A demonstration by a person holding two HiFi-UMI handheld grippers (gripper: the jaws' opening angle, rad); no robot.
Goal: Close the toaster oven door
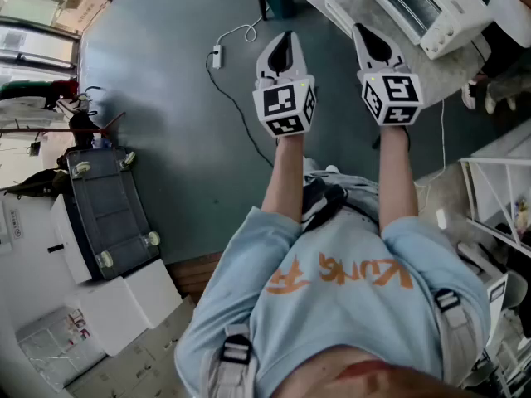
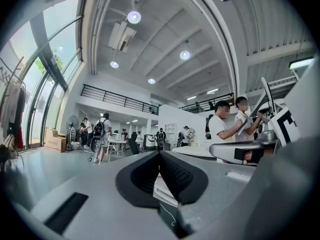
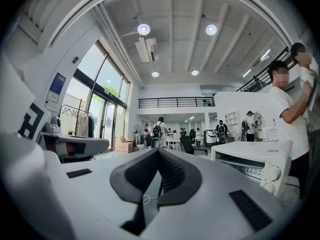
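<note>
left hand-held gripper [image 1: 287,40] and right hand-held gripper [image 1: 362,33] both closed tight, nothing between jaws. toaster oven [image 1: 436,15] on surface [image 1: 452,69], ahead-right of right hand-held gripper, no contact.

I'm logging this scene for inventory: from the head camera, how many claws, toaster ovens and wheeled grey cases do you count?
claws: 2, the left claw and the right claw, both shut and empty
toaster oven: 1
wheeled grey case: 1
total: 4
</note>
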